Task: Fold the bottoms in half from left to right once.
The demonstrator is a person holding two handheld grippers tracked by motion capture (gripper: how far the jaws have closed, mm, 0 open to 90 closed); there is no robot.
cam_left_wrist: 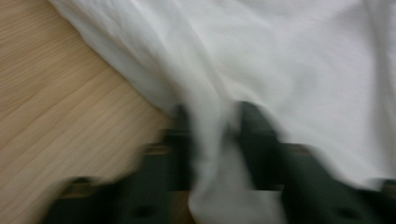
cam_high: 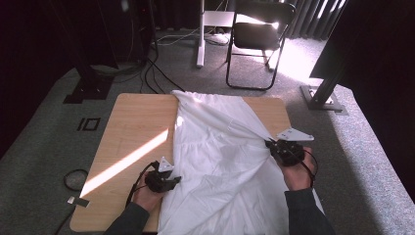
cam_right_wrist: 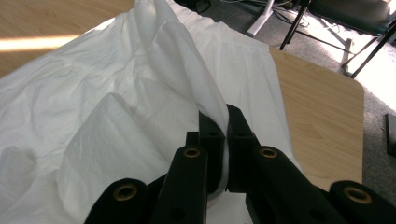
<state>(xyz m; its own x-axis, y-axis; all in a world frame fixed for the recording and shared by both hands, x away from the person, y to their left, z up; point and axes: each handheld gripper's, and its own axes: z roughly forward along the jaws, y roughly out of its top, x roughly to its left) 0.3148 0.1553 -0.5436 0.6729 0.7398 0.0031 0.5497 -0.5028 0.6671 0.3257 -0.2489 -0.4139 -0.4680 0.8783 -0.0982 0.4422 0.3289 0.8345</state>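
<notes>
Two grippers hold one big white cloth (cam_high: 220, 161) that lies spread over the wooden table (cam_high: 132, 127), from the far edge down to the near edge; the right gripper (cam_right_wrist: 224, 122) has its jaws pinched tight on a fold of the cloth and lifts that fold up off the table like a little tent; the left gripper (cam_left_wrist: 212, 123) sits low at the cloth's left edge, just beside bare wood; a strip of cloth runs between its jaws, which stand narrow around it; that picture is blurry; a black chair (cam_high: 259, 39) stands beyond the table.
</notes>
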